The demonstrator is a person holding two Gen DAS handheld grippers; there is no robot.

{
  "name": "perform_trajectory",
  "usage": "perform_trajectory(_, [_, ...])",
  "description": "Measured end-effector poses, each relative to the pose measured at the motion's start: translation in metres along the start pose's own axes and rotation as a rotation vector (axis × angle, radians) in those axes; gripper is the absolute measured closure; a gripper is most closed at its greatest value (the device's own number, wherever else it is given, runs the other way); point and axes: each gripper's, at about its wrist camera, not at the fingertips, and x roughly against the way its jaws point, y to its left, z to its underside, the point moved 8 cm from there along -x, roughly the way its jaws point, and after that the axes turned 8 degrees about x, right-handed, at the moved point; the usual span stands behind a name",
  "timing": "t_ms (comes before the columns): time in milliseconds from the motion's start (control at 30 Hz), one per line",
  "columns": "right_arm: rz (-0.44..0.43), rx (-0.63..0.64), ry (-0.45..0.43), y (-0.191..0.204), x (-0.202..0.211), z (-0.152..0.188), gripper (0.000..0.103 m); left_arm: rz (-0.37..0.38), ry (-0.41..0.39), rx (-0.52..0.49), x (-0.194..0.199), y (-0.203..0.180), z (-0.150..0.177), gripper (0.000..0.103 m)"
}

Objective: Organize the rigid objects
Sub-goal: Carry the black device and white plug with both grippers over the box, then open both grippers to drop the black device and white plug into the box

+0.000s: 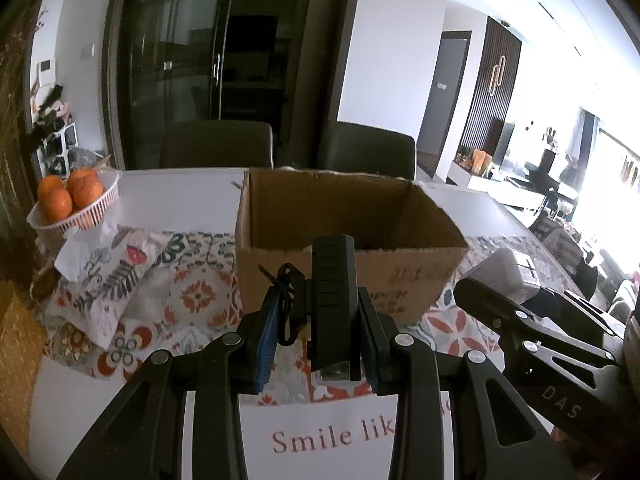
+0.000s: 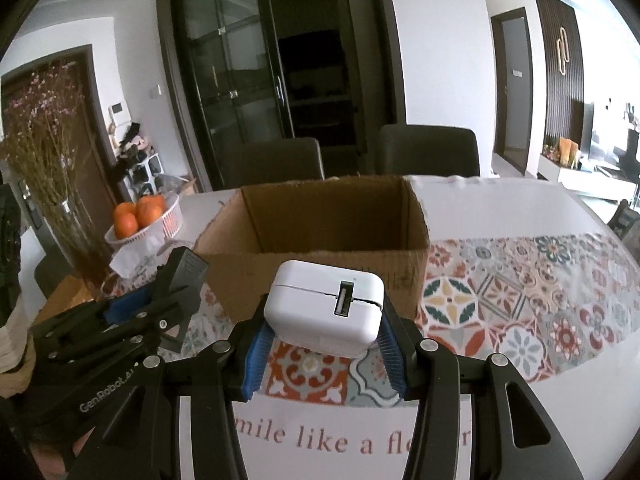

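My left gripper [image 1: 320,320] is shut on a long black device [image 1: 333,300] with a looped strap on its left side; it is held above the patterned cloth, just in front of an open cardboard box [image 1: 348,256]. My right gripper [image 2: 324,340] is shut on a white rounded charger-like block [image 2: 326,308] with a port on its front, also held just before the box [image 2: 320,232]. The box interior that shows is bare. The right gripper [image 1: 520,312] with its white block appears at the right of the left wrist view; the left gripper [image 2: 160,304] shows at the left of the right wrist view.
A white basket of oranges [image 1: 76,204] stands at the table's back left beside crumpled paper [image 1: 84,248]. A vase of dried flowers [image 2: 52,184] is at the left. Two dark chairs [image 2: 428,152] stand behind the table. A patterned cloth [image 2: 520,292] covers the table [image 2: 500,204].
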Motion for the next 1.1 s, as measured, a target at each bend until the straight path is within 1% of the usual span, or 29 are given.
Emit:
perform_trajectory(233, [-0.001, 0.006, -0.019, -0.003, -0.009, -0.023, 0.054, 0.001, -0.02, -0.011, -0.006, -0.002, -0.025, 0.068])
perform_trajectory(367, [-0.001, 0.016, -0.026, -0.004, -0.014, -0.036, 0.054, 0.001, -0.014, -0.018, -0.011, -0.002, -0.036, 0.068])
perform_trajectory(800, [0.009, 0.052, -0.001, -0.014, -0.038, -0.073, 0.054, -0.025, 0.006, -0.072, -0.037, -0.008, -0.073, 0.068])
perform_trajectory(1100, [-0.004, 0.056, 0.079, -0.023, -0.066, -0.085, 0.054, -0.028, 0.091, -0.092, -0.064, -0.01, -0.085, 0.068])
